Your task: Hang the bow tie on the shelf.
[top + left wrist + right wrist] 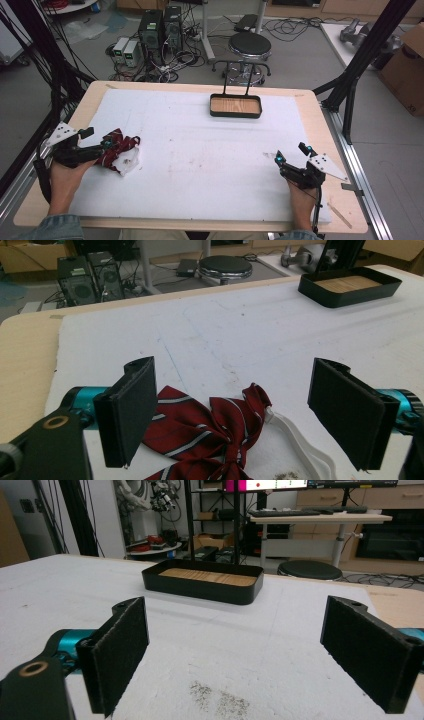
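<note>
A dark red bow tie with grey stripes (116,143) (200,432) lies on the white mat (200,150) at the left, its white strap (300,445) beside it. My left gripper (97,140) (240,415) stands open, its jaws on either side of the bow tie without touching it. At the right of the mat my right gripper (292,154) (250,655) is open over bare mat with nothing between its jaws. A black tray with a wooden floor (235,114) (200,592) (320,295) sits at the far middle of the mat.
The mat covers a wooden table (320,125). A black stool (249,47), computer towers (159,27) and cables stand on the floor beyond the far edge. Black frame posts (365,45) rise at the right and left. Dark specks (215,697) mark the mat near the right gripper.
</note>
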Action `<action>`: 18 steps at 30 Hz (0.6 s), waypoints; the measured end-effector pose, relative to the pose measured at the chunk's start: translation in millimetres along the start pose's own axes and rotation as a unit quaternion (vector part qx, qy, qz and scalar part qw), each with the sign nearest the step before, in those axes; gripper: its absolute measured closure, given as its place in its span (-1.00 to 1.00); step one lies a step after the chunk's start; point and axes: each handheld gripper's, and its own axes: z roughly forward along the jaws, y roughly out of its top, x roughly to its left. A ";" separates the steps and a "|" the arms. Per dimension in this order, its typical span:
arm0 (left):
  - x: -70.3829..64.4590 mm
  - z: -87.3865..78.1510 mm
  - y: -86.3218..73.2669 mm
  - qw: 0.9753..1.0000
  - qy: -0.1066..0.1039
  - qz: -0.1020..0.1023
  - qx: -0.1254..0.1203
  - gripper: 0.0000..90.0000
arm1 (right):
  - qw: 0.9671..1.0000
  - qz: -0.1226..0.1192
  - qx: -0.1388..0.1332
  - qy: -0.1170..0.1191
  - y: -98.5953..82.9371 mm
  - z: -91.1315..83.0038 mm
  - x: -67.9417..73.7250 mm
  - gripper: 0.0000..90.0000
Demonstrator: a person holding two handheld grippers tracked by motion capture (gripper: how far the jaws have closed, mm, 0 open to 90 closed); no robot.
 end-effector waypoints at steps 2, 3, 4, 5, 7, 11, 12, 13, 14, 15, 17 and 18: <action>-0.4 -0.3 0.3 1.000 -0.002 -0.001 -0.002 -0.52 | 1.000 -0.001 0.000 0.001 0.1 -0.1 0.0 -0.75; -0.6 -0.4 0.3 1.000 -0.004 -0.003 -0.003 -0.52 | 1.000 -0.001 0.000 0.000 0.1 -0.1 0.1 -0.75; -0.7 -0.7 0.3 1.000 -0.005 -0.004 -0.005 -0.52 | 1.000 -0.001 0.000 0.001 0.0 -0.1 0.3 -0.75; -0.9 -0.7 0.4 1.000 -0.004 -0.004 -0.006 -0.52 | 1.000 -0.001 -0.001 0.000 0.1 -0.1 0.2 -0.75; -1.4 -0.9 0.5 1.000 -0.007 -0.003 -0.005 -0.53 | 1.000 -0.002 -0.001 0.001 0.1 0.0 0.3 -0.75; -2.1 -1.4 0.2 1.000 -0.005 0.000 -0.004 -0.53 | 1.000 -0.003 0.000 0.001 0.1 0.3 0.5 -0.75; -2.0 -1.5 0.1 1.000 -0.006 -0.001 -0.004 -0.53 | 1.000 -0.003 -0.001 0.001 0.1 0.3 0.5 -0.75; -1.8 -1.8 0.0 1.000 -0.006 -0.001 -0.005 -0.53 | 1.000 -0.003 -0.001 0.000 0.1 0.3 0.5 -0.75; -1.8 -1.8 0.0 1.000 -0.006 -0.001 -0.005 -0.53 | 1.000 -0.002 -0.001 0.000 0.1 0.2 0.5 -0.75; -1.6 -2.0 0.0 1.000 -0.006 -0.003 -0.006 -0.53 | 1.000 -0.002 -0.001 0.000 0.1 0.2 0.5 -0.75; -1.6 -2.0 0.0 1.000 -0.005 -0.003 -0.007 -0.53 | 1.000 -0.003 -0.001 0.001 0.1 0.3 0.5 -0.75; -1.6 -2.0 0.0 1.000 -0.005 -0.003 -0.007 -0.53 | 1.000 -0.003 -0.001 0.001 0.1 0.3 0.5 -0.75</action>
